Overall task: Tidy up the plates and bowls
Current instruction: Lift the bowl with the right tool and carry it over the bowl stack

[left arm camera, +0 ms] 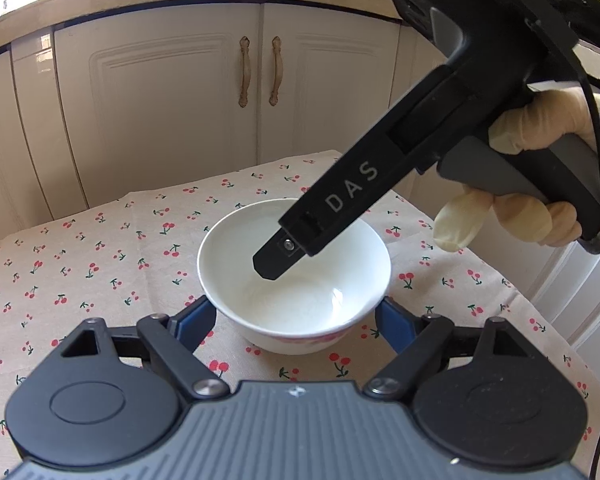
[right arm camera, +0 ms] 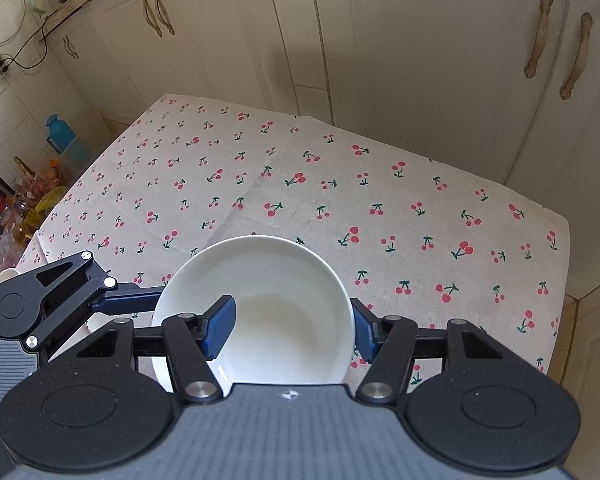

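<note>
A small white bowl [left arm camera: 296,280] with a red pattern low on its outside stands on the cherry-print tablecloth [left arm camera: 100,248]. My left gripper [left arm camera: 294,316] is shut on it, one blue pad pressed to each side of its lower wall. My right gripper [right arm camera: 292,328], held by a gloved hand [left arm camera: 540,128], comes in from the upper right in the left wrist view. It is open and straddles the wall of the bowl [right arm camera: 284,312]. One pad [right arm camera: 220,328] hangs inside, away from the wall, and the other sits just outside it. The left gripper's finger [right arm camera: 128,300] reaches the bowl from the left.
White cabinet doors [left arm camera: 160,92] close off the far side of the table, and a countertop with bottles runs above them. A blue bottle [right arm camera: 60,132] and floor clutter [right arm camera: 24,208] lie past the table's left edge. A white rim [right arm camera: 0,278] peeks out behind the left gripper.
</note>
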Available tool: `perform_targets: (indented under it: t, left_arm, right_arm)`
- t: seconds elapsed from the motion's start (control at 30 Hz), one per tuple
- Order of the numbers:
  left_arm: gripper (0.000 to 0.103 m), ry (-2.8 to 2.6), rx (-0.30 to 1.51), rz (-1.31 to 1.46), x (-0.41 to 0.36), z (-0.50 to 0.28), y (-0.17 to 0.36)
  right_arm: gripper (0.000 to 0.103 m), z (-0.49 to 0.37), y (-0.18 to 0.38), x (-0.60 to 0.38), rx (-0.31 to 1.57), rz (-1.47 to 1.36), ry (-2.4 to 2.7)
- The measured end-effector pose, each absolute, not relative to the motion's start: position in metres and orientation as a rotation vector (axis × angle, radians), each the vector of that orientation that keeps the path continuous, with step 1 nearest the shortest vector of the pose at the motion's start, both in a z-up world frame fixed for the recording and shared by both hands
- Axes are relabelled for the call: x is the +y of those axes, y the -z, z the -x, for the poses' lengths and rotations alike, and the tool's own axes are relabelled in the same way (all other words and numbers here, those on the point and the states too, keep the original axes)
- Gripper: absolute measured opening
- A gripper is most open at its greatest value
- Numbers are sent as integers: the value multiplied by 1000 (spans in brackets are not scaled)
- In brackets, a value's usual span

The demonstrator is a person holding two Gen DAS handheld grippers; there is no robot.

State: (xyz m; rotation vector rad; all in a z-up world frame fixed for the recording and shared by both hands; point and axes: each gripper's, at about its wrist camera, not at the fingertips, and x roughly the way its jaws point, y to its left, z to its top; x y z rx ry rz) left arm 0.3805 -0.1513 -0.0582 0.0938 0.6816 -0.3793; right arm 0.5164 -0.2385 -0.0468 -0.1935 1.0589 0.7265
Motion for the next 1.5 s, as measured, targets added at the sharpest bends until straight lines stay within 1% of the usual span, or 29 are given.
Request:
perform_targets:
  t: [0.4,1.03,1.5]
  left_arm:
    - [86,408,681,-89,-147,-351,43]
    - [86,457,662,-87,-142,-272,13]
    - [86,488,632,-94,-137,-222,-7]
  right_arm:
    - [66,-486,29,-243,1052,165,-725]
    - [66,-396,-9,-251,1011,122,-731]
    - [66,-333,-33,-250,965,150,-729]
